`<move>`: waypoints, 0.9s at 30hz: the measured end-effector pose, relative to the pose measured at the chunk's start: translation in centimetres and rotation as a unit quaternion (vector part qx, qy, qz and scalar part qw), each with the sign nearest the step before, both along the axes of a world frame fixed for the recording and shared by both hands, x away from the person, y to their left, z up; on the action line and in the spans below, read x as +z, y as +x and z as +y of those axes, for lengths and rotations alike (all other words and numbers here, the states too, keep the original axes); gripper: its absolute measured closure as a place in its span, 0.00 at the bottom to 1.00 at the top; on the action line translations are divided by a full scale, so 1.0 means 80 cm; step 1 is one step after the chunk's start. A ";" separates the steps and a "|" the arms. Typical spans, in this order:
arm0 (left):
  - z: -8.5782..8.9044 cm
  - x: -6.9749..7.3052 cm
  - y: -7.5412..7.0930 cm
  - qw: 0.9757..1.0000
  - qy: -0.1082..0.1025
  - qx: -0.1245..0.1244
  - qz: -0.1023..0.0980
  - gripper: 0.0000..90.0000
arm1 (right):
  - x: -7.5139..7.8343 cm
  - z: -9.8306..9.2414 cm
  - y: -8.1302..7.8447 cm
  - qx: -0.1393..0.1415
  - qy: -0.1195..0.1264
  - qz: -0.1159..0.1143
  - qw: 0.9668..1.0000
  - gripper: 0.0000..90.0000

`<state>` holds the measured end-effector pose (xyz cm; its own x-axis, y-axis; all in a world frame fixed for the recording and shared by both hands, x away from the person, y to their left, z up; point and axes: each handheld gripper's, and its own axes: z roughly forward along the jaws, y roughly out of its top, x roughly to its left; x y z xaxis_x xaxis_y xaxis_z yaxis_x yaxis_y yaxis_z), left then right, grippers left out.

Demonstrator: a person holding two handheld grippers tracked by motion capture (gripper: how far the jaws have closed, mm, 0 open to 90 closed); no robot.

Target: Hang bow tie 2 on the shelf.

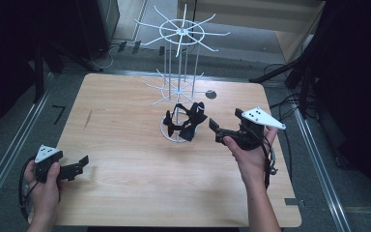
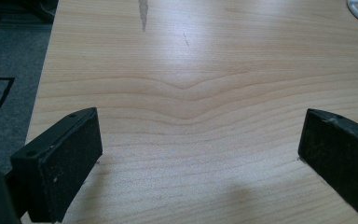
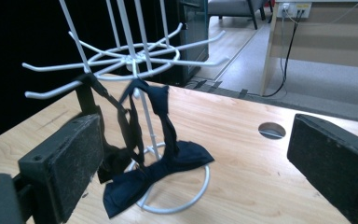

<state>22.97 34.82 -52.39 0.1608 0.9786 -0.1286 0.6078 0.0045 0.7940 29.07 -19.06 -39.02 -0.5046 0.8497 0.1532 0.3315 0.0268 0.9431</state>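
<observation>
Light wooden bench [image 1: 125,159], square with rounded corners, fills the middle of the high view.

White wire rack [image 1: 181,87] stands at centre of the high view, toward the bench's far edge; two tiers of spoke-like hooks on a thin central post, ring base on the bench.

Black bow ties [image 1: 186,121] hang by their straps from the lower tier's hooks. In the right gripper view the ties [image 3: 154,172] droop at lower centre, bows resting on or just above the ring base; straps run up to the hooks at upper left. How many ties, cannot tell.

Right tool [image 1: 216,130]: right of centre in the high view, held in the person's right hand [image 1: 249,154], pointing left toward the rack. Jaws spread wide, released, nothing between them. In its own view the tool [image 3: 191,154] frames the ties between the jaws but farther off; the ties sit nearer the left jaw in the frame, apart from both pads. Ties are near the tool's tips, not touching.

Left tool [image 1: 77,166]: lower left of the high view, in the left hand [image 1: 46,186], low over the bench's near-left corner, well apart from rack and ties. In its own view the tool [image 2: 200,144] has jaws wide apart, released, bare wood between them.

Round hole [image 1: 211,94] in the bench just right of the rack.
</observation>
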 end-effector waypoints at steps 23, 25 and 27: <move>0.000 0.000 0.000 1.000 -0.001 0.001 0.004 0.00 | -0.057 -0.057 -0.019 -0.028 0.001 0.035 0.999 0.02; 0.001 0.000 0.000 1.000 -0.002 0.001 0.005 0.00 | -0.067 -0.064 -0.023 -0.033 0.003 0.041 0.999 0.02; 0.001 0.000 0.000 1.000 -0.002 0.001 0.006 0.00 | -0.074 -0.069 -0.025 -0.036 0.003 0.044 0.998 0.02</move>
